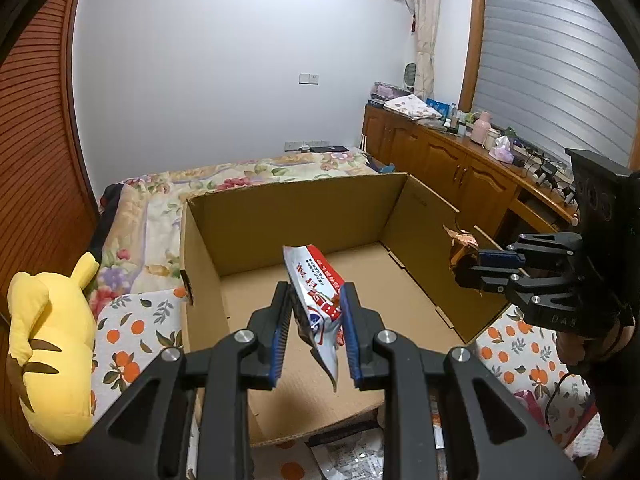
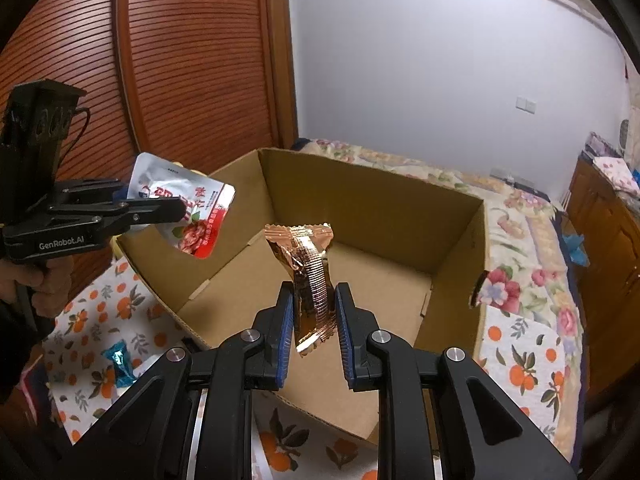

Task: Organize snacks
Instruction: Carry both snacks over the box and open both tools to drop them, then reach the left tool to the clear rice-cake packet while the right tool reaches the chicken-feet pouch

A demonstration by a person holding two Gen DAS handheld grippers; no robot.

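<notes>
the white and red snack pouch [image 1: 318, 300] is pinched between the fingers of the left gripper [image 1: 316, 312], its long axis running forward and up out of the jaws, the free end hanging over the open cardboard box [image 1: 280, 216]. the copper foil snack packet [image 2: 310, 280] is pinched the same way in the right gripper [image 2: 312, 312], standing nearly upright from the jaws with its crimped top flared out ahead. the bare box floor lies directly below and ahead of both tools, so each load is already inside the rim line; the left one sits over the near left part, the right one over the near right wall. judging from this, the next move is simply to lower and let go, and neither hand looks clearly nearer. a blue wrapped candy [image 2: 118, 364] lies on the orange-print cloth [image 2: 80, 320], down and left of the right gripper, outside the box. a yellow plush toy [image 1: 44, 344] lies far left of the left gripper.
</notes>
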